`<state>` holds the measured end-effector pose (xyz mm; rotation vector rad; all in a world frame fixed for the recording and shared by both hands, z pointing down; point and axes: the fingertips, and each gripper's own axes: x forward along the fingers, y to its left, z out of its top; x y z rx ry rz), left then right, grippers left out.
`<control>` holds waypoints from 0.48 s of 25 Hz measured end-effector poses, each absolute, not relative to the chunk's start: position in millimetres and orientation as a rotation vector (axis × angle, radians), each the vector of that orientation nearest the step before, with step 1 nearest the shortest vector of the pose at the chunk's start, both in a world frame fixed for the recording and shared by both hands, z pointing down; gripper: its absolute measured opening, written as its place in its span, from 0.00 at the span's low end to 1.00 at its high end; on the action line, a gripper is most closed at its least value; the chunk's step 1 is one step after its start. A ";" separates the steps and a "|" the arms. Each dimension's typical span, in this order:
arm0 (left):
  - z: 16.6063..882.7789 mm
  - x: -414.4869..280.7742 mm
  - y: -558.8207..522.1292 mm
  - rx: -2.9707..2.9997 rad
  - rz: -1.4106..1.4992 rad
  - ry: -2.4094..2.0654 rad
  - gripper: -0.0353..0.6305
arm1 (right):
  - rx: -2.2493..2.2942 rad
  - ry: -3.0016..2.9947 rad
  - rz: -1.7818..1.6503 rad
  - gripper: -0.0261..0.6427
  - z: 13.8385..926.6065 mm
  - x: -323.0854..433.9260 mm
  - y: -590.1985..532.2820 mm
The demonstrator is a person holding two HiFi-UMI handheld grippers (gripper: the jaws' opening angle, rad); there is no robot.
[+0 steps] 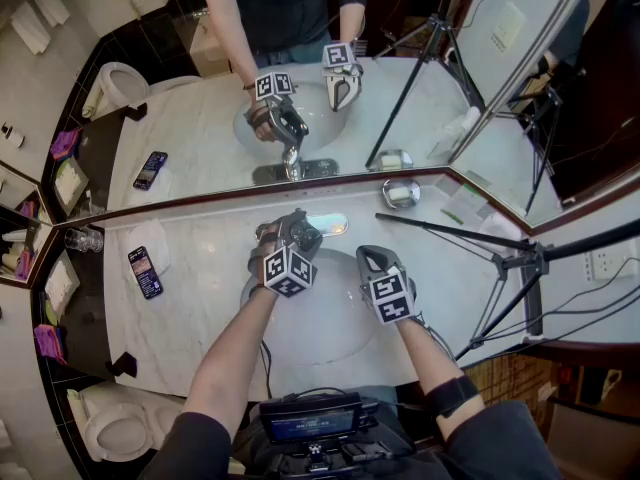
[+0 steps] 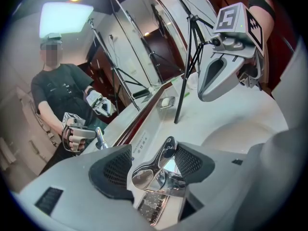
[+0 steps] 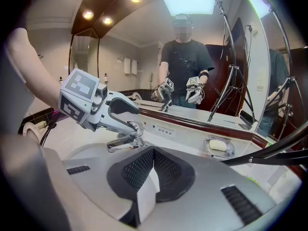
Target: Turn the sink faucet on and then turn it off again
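The chrome faucet [image 3: 121, 142] stands at the back of the white sink basin [image 1: 320, 333]. Its lever handle [image 2: 155, 166] lies between the pads of my left gripper [image 2: 154, 170], which is shut on it; the lever tilts upward. From above, the left gripper [image 1: 296, 232] covers the faucet, and only the faucet's base plate [image 1: 328, 225] shows. In the right gripper view the left gripper [image 3: 131, 127] sits on top of the tap, and no water stream shows under the spout. My right gripper [image 1: 372, 259] hangs over the basin's right side, shut and empty [image 3: 153, 171].
A soap dish [image 1: 402, 193] sits at the mirror's foot, right of the tap. A tripod [image 1: 520, 264] stands at the right, one black leg [image 1: 440, 231] lying across the counter. On the left of the counter are a phone [image 1: 145, 271] and a glass [image 1: 86, 239].
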<state>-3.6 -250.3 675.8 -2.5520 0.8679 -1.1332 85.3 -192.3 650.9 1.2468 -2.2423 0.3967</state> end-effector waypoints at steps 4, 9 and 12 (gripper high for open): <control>669.7 -7.9 -255.1 -2.584 -1.110 0.918 0.47 | 1.244 -2.243 0.399 0.07 650.8 84.6 -191.1; 663.1 -16.0 -265.0 -2.607 -1.089 0.962 0.47 | 1.236 -2.243 0.399 0.07 653.6 83.5 -190.1; 662.2 -16.3 -265.0 -2.605 -1.091 0.954 0.47 | 1.234 -2.243 0.400 0.07 654.0 82.2 -190.3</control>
